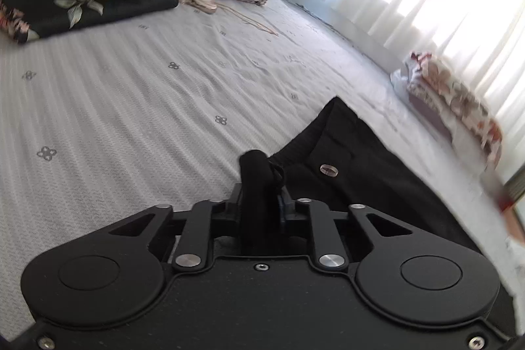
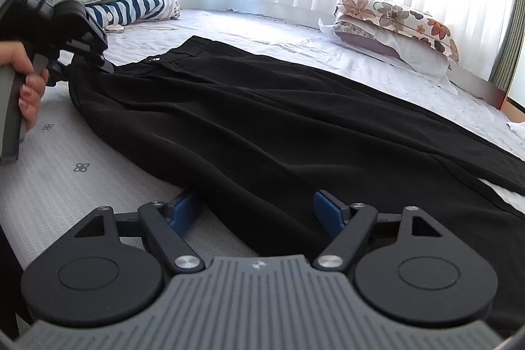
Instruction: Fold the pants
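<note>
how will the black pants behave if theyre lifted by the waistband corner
Probably floppy: the black pants lie in soft ripples on the bed sheet, and the waistband bunches where the left gripper pinches it. Likely light, since so small a pinch gathers the cloth. The smooth fabric may slide, dragging the legs behind.
</note>
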